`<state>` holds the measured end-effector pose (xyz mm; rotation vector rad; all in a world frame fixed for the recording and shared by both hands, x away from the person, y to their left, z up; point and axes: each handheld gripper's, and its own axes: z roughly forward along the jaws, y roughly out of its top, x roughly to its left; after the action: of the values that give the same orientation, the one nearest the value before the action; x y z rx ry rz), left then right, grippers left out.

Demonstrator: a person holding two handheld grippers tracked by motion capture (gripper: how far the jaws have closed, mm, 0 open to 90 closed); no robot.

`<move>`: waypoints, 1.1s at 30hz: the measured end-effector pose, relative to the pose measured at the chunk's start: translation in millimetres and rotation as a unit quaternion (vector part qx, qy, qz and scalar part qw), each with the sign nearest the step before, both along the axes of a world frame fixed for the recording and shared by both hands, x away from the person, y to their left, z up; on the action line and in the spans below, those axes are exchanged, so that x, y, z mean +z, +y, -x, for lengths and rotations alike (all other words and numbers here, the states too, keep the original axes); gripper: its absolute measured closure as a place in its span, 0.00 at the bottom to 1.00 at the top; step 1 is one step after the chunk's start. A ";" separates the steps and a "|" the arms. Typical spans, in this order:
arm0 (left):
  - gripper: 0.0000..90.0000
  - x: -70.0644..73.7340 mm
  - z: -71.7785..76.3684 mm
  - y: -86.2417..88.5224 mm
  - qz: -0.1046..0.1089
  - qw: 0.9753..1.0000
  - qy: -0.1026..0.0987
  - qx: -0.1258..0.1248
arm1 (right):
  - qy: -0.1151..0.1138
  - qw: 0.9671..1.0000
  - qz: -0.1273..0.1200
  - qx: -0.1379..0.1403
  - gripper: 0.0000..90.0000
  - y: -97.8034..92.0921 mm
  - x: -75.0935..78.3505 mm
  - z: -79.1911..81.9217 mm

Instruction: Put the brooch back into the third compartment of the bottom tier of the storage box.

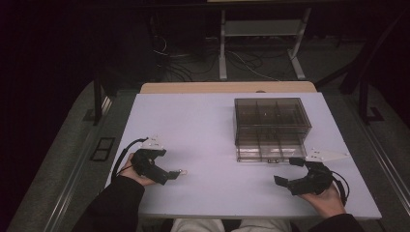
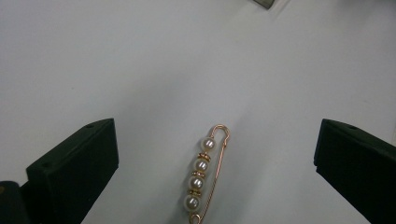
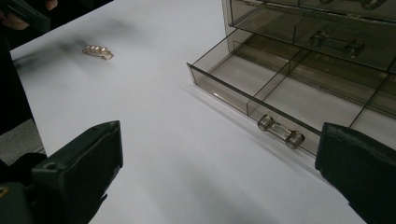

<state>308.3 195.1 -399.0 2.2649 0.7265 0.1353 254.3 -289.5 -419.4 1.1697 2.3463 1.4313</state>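
**Lining Up on a Pearl Pin Beside an Open Drawer**

Looking down from the high view, the left gripper (image 1: pixel 170 175) rests near the front edge of the white table (image 1: pixel 203 125), its tips just short of a small brooch pin (image 1: pixel 183 171). The right gripper (image 1: pixel 288 180) lies near the smoked-plastic drawer organizer (image 1: pixel 270 126), whose bottom drawer (image 1: pixel 270 152) stands pulled out, likely to receive the pin.

From the left gripper view, the gold pin with four pearls (image 2: pixel 204 173) lies flat on the table between the jaws, which stand wide apart on either side without touching it, a stance suited to closing on it.

From the right gripper view, the jaws are likewise spread and empty, facing the drawer's clear bar handle (image 3: pixel 281 132); the pin (image 3: pixel 97 51) lies well apart.
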 end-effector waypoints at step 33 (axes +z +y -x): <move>0.12 -20.5 -8.4 -12.5 -0.083 0.993 0.050 -0.066 | 0.004 1.000 0.003 0.002 0.00 1.4 -0.3 0.1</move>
<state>316.7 182.6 -419.5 2.4849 0.6349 0.0202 254.2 -288.2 -419.7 1.1714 2.3583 1.4218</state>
